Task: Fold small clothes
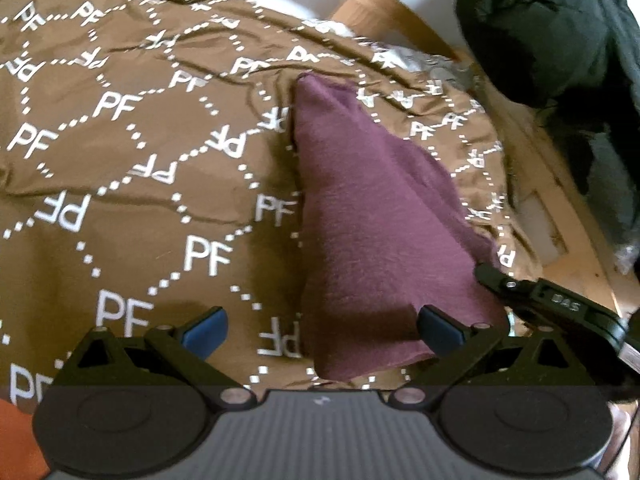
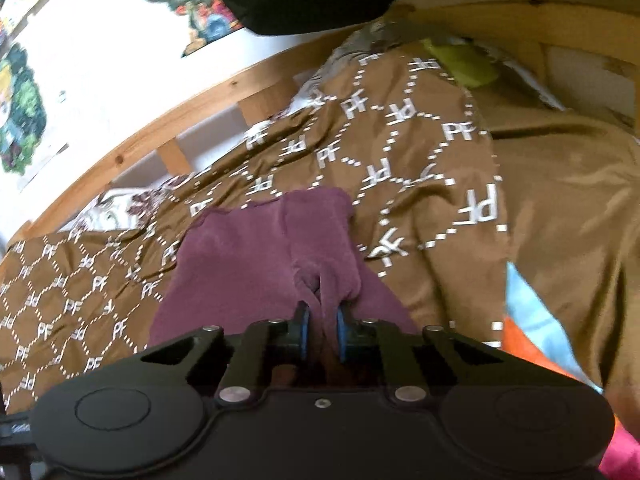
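Right wrist view showed the right tongs (image 2: 322,326) pressed together on a bunched fold of the purple garment (image 2: 240,264), the cloth pinched between the blue pads (image 2: 305,330) at lower centre of the frame. From that pinch the garment ran up toward mid-frame and lay on the brown bedspread (image 2: 400,152) printed with white "PF" lettering. A wooden bed rail (image 2: 140,136) crossed the upper left, with coloured pictures on the white wall (image 2: 104,52) behind it. A yellow-green item (image 2: 464,60) sat at the upper right edge of the bedspread.

Left wrist view showed the left tongs (image 1: 320,330) spread wide, nothing pinched; the near end of the garment (image 1: 360,216) lay between the pads, the right pad (image 1: 438,330) against the cloth. The right tongs (image 1: 486,274) entered from the lower right at the garment's edge. Dark clothing (image 1: 560,32) filled the upper right corner.
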`<action>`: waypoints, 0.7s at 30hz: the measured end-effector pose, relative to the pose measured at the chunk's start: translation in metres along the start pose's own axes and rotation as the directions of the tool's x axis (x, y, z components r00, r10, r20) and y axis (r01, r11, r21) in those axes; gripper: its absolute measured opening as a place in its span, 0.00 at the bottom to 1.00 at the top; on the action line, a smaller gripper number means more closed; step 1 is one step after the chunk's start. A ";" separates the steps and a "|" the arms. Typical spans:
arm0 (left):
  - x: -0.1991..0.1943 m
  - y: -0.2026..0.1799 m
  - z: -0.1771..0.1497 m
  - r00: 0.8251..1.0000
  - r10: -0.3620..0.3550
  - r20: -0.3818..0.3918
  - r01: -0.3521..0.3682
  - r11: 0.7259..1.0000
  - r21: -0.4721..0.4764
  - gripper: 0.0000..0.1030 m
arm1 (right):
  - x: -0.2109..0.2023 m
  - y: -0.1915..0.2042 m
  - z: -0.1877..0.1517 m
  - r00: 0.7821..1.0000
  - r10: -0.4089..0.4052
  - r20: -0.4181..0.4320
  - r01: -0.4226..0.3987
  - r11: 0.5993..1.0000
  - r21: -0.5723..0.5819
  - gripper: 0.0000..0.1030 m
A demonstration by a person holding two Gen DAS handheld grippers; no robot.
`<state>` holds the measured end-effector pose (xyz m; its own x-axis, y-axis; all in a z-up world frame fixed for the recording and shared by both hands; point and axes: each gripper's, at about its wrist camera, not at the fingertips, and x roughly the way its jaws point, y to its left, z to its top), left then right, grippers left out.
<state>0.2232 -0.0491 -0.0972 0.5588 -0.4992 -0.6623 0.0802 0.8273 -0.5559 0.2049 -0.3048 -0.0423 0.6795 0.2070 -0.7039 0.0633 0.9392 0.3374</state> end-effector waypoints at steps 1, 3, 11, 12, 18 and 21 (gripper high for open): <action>0.001 -0.002 0.000 1.000 0.000 -0.002 0.000 1.000 0.009 0.99 | 0.001 -0.001 0.000 1.000 -0.008 -0.006 0.008 1.000 0.005 0.13; 0.007 -0.005 -0.002 0.999 0.028 -0.026 -0.027 0.999 0.026 0.99 | 0.005 -0.004 -0.001 0.999 -0.019 -0.037 0.019 1.000 0.007 0.13; 0.015 -0.001 -0.006 0.996 0.069 -0.063 -0.067 0.997 0.022 0.99 | 0.009 -0.008 -0.002 0.997 0.008 -0.072 -0.004 0.998 0.055 0.32; 0.015 -0.001 -0.006 0.996 0.070 -0.063 -0.069 0.997 0.024 0.99 | 0.008 -0.010 -0.002 0.998 0.014 -0.065 -0.009 0.998 0.063 0.34; 0.017 -0.004 -0.007 0.994 0.085 -0.064 -0.082 0.996 0.045 0.99 | 0.005 -0.013 0.004 0.999 0.041 -0.035 -0.038 0.996 0.083 0.48; 0.017 -0.005 -0.007 0.994 0.089 -0.064 -0.086 0.995 0.054 0.99 | 0.010 -0.013 0.013 0.998 0.053 -0.023 -0.052 0.996 0.067 0.58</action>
<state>0.2265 -0.0635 -0.1092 0.5099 -0.4386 -0.7400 0.0765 0.8799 -0.4689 0.2203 -0.3183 -0.0460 0.6650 0.2631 -0.6989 0.0766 0.9070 0.4142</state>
